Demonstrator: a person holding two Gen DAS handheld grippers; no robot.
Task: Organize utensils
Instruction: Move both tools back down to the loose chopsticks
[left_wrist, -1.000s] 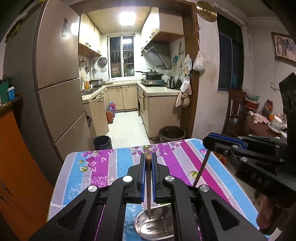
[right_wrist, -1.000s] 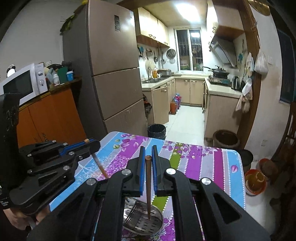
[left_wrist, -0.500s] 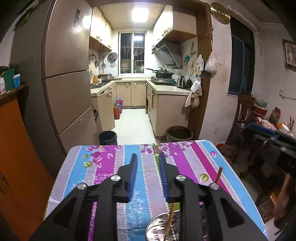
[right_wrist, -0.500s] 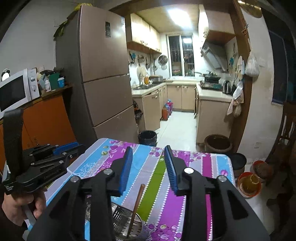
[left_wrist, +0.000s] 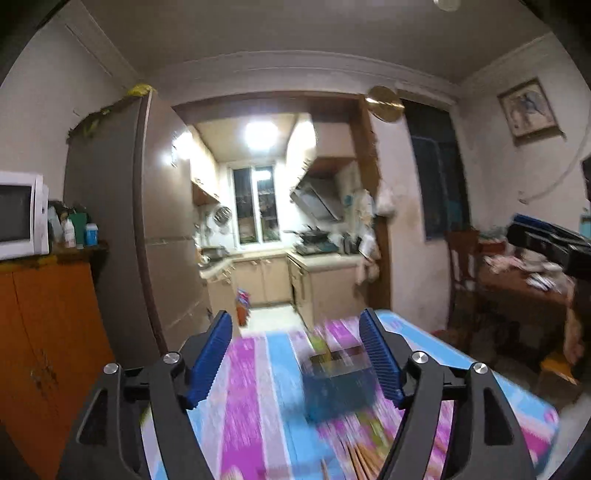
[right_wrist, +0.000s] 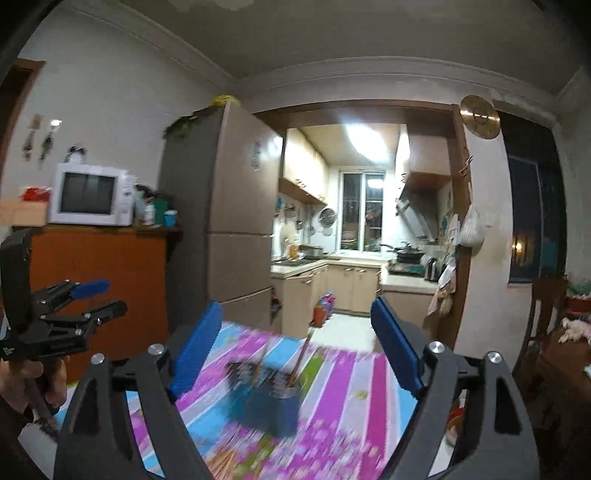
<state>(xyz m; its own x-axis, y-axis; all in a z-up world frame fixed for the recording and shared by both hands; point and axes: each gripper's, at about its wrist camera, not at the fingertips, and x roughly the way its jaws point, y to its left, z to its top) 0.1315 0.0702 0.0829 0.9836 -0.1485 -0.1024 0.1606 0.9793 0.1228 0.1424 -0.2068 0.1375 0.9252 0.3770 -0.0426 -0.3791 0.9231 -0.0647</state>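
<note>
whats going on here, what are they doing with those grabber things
A person is sorting utensils with a handheld gripper in each hand. Right now both the left gripper and the right gripper are open and hold nothing. On the striped tablecloth stands a dark blue holder with a few sticks, probably chopsticks, upright in it. More sticks lie loose on the cloth, though blur hides detail.

My right gripper hangs wide open, nothing between its blue pads. Ahead and below, a blurred dark blue holder stands on the striped tablecloth, chopsticks leaning inside. My left gripper hovers open, far left.
</note>
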